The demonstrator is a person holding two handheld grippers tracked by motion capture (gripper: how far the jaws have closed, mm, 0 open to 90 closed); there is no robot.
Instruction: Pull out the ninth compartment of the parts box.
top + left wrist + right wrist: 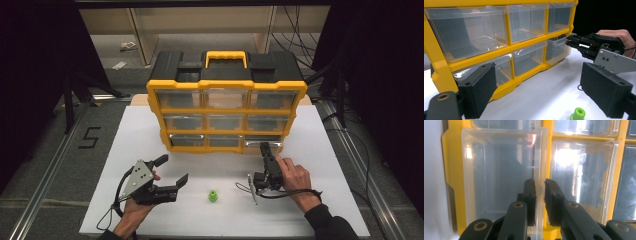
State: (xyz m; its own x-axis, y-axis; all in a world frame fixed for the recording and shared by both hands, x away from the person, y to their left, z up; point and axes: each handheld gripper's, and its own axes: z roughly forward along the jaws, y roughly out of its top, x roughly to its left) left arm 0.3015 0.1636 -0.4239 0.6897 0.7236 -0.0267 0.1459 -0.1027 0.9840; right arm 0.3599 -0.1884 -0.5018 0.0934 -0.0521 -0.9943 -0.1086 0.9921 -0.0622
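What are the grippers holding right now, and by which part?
Right gripper pinches the clear plastic bottom-right drawer by its front lip; left gripper holds nothing.

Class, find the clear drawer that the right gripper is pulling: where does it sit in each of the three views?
High view: the drawer, bottom-right of the yellow cabinet, slightly out.
Left gripper view: right of centre, its lip pinched by the right gripper.
Right gripper view: left half, front wall between the jaws.
Shared landmark: the yellow cabinet frame.

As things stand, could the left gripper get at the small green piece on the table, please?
Probably yes. The left gripper is open, holds nothing, and the green piece stands on bare table just beside it with nothing between; the right gripper is busy at the drawer.
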